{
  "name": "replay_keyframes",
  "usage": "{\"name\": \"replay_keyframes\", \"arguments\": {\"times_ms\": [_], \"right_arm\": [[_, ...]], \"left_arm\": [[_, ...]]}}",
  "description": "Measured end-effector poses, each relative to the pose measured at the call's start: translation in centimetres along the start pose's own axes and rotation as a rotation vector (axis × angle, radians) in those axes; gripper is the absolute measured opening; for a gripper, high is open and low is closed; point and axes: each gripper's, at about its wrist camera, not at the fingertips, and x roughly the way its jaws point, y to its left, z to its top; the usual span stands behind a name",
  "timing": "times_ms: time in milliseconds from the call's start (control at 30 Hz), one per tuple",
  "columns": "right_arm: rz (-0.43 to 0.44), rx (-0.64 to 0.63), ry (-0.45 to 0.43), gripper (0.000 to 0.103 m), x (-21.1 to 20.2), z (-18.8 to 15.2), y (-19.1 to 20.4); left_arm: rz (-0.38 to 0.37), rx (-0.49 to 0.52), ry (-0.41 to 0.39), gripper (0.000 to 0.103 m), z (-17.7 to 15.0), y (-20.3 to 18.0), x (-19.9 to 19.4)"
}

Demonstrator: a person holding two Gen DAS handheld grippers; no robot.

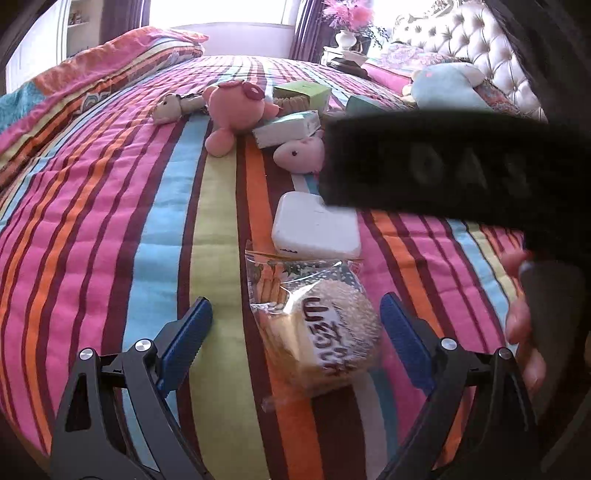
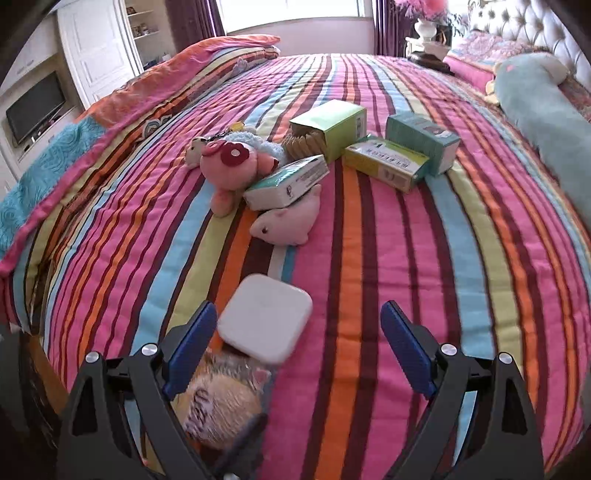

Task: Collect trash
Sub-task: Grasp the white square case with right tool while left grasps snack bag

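Note:
A clear snack bag [image 1: 317, 328] holding a round pastry lies on the striped bedspread [image 1: 110, 206], between the blue fingers of my open left gripper [image 1: 295, 339]. A white square box [image 1: 314, 229] lies just beyond it. In the right wrist view my right gripper [image 2: 299, 347] is open and empty above the bed, with the white box [image 2: 266, 317] by its left finger and the snack bag [image 2: 221, 402] blurred below. The right gripper's dark body [image 1: 443, 162] crosses the left wrist view at right. Several small cartons [image 2: 384, 162] lie farther up the bed.
Pink plush toys [image 2: 236, 162] and a pink dolphin toy [image 2: 288, 221] sit mid-bed. A long teal plush [image 2: 546, 133] lies at right by the tufted headboard [image 2: 524, 22]. A folded quilt [image 2: 147, 92] lines the left side. A nightstand with a vase [image 2: 424, 29] stands beyond.

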Motion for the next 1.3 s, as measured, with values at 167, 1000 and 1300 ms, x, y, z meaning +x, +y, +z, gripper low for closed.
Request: {"name": "replay_keyframes", "arguments": {"times_ms": [167, 1000, 1300], "right_arm": [[-0.029, -0.004, 0.028, 0.086, 0.8, -0.2, 0.3], [-0.094, -0.050, -0.036, 0.067, 3.3, -2.3, 1.6], [-0.038, -0.080, -0.106, 0.067, -1.2, -5.0, 1.1]], "left_arm": [[0.012, 0.044, -0.022, 0.079, 0.0, -0.3, 0.2], [-0.026, -0.005, -0.026, 0.057, -0.2, 7.3, -2.3], [-0.068, -0.055, -0.042, 0.057, 0.1, 7.9, -3.5]]}}
